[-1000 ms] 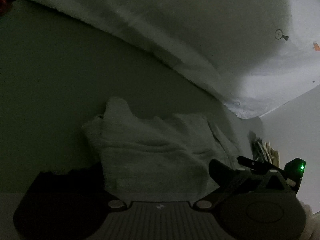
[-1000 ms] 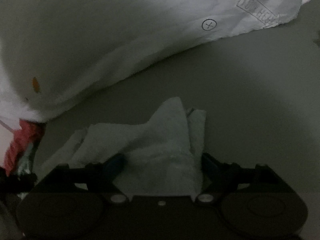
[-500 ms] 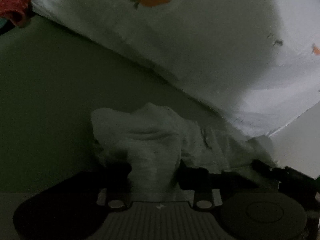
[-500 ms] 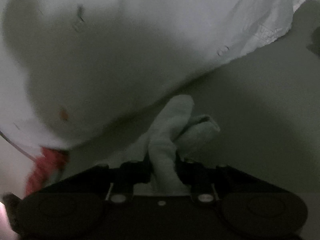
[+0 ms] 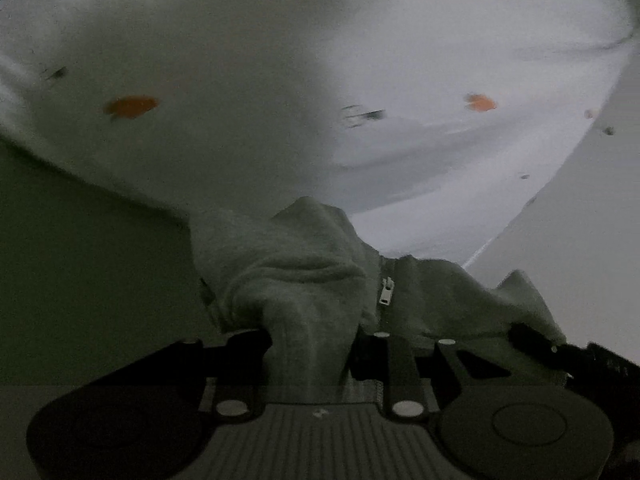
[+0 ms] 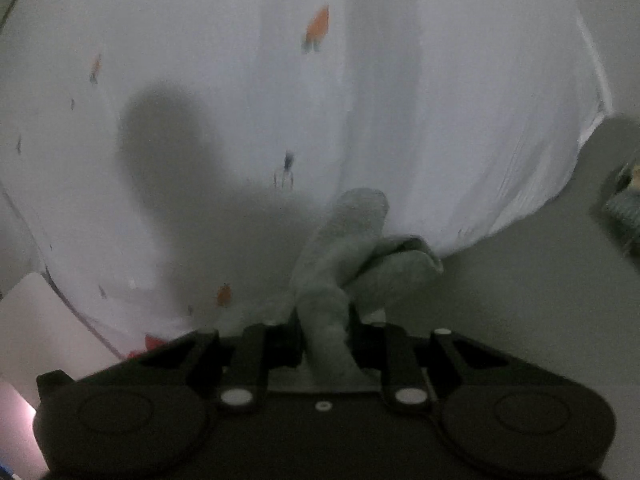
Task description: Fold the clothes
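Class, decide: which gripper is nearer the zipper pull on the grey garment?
Left. The left gripper clamps the grey garment beside the zipper pull; the right gripper grips another fold, no zipper visible.

I am seeing a white sheet with orange carrots lying on the grey surface.

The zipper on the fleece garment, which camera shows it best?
Left wrist view: the zipper sits in plain sight on the garment beside the left gripper. The right wrist view shows only bunched fleece in the right gripper.
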Demonstrator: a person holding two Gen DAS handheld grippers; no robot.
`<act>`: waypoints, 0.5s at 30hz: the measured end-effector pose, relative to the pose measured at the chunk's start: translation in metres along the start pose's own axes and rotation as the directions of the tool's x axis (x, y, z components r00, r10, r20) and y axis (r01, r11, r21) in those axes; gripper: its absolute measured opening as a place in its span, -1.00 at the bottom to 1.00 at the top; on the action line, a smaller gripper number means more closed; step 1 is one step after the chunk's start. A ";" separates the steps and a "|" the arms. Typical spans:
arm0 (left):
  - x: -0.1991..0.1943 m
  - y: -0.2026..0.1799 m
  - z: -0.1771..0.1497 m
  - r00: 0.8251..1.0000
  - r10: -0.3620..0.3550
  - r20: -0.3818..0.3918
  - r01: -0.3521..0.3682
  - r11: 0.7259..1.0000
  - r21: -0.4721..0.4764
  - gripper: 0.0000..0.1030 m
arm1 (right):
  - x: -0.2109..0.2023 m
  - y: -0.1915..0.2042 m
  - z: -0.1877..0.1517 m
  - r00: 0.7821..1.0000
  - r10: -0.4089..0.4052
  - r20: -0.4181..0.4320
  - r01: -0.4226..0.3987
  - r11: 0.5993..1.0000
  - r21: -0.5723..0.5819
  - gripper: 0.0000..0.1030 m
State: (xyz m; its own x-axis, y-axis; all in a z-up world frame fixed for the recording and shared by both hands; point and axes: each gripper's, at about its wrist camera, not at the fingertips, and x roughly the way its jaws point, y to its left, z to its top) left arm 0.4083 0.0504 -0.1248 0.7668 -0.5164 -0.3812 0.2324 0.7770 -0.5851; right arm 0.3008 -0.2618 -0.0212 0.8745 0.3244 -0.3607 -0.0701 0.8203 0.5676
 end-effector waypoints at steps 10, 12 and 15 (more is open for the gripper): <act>0.053 -0.144 -0.003 0.996 -0.071 -0.054 0.076 0.992 0.097 -0.46 | -0.119 -0.044 0.034 0.969 -0.095 0.229 0.084 0.995 0.056 -0.62; 0.071 -0.173 -0.007 0.994 -0.084 -0.076 0.092 0.989 0.113 -0.47 | -0.140 -0.065 0.041 0.959 -0.112 0.261 0.097 0.993 0.072 -0.61; 0.101 -0.223 -0.014 0.993 -0.056 -0.106 0.074 0.983 0.168 -0.48 | -0.166 -0.100 0.051 0.940 -0.143 0.309 0.111 0.987 0.118 -0.62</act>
State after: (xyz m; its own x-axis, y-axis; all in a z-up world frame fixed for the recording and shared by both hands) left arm 0.4253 -0.1801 -0.0431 0.6849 -0.5946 -0.4211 0.3856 0.7862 -0.4828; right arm 0.1871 -0.4220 0.0193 0.9806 0.0418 -0.1917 0.0850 0.7899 0.6073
